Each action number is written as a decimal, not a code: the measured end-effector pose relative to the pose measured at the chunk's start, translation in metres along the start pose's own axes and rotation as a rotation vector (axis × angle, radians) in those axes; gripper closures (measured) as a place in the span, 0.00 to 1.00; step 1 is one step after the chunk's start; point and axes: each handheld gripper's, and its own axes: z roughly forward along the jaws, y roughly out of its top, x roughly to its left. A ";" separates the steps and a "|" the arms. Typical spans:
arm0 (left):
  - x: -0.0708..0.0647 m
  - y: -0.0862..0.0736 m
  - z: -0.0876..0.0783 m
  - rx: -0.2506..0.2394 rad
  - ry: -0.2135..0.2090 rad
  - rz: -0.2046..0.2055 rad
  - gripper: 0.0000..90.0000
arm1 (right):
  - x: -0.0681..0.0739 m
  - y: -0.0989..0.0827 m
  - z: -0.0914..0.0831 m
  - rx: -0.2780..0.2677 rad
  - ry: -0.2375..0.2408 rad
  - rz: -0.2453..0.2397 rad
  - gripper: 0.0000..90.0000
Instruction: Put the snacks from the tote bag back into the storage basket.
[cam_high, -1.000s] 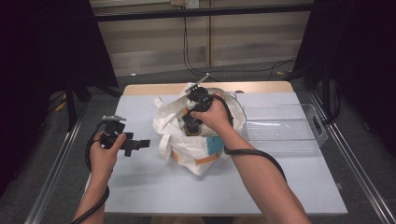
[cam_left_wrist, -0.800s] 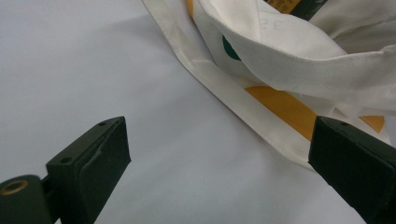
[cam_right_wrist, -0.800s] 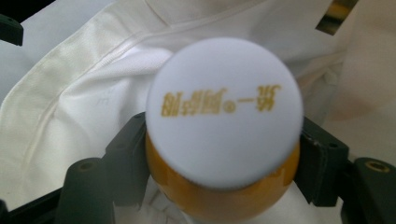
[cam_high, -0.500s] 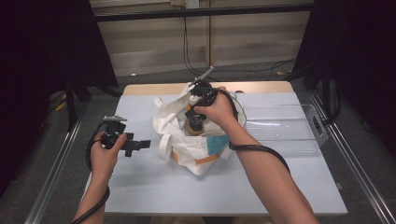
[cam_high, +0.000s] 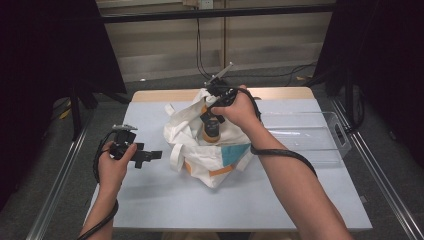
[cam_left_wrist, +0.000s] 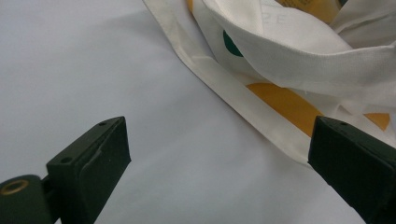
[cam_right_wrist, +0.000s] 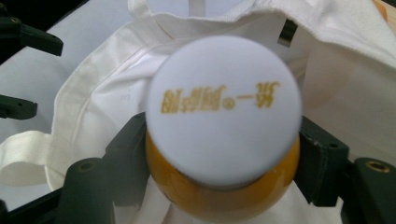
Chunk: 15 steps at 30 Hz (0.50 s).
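A white tote bag (cam_high: 212, 159) with orange and teal patches lies crumpled at the table's middle. My right gripper (cam_high: 212, 121) points down into its mouth and is shut on an orange bottle (cam_high: 211, 132) just below its white cap (cam_right_wrist: 223, 108). Gold lettering runs across the cap. The bottle hangs upright above the bag's white lining (cam_right_wrist: 341, 74). My left gripper (cam_high: 151, 153) rests low over the table to the left of the bag, open and with nothing between its jaws. In the left gripper view, the bag's strap (cam_left_wrist: 233, 91) lies just ahead of that gripper (cam_left_wrist: 217, 149).
A clear plastic bin (cam_high: 305, 134) stands on the table's right side, close behind my right forearm. The pale table top (cam_high: 150, 200) is bare in front of the bag. Metal rails run along both sides of the table.
My right hand has risen and carried the orange bottle up out of the bag's opening. The left hand has stayed where it was.
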 end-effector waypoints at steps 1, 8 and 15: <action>0.000 0.000 0.000 0.004 0.002 0.001 0.06 | 0.000 0.000 -0.002 -0.003 0.005 0.006 0.34; 0.001 -0.001 0.000 0.006 0.002 -0.008 0.06 | 0.001 0.003 -0.012 -0.005 0.004 0.000 0.34; 0.002 -0.002 -0.001 0.009 -0.003 -0.008 0.06 | 0.003 0.006 -0.021 0.017 0.004 -0.006 0.34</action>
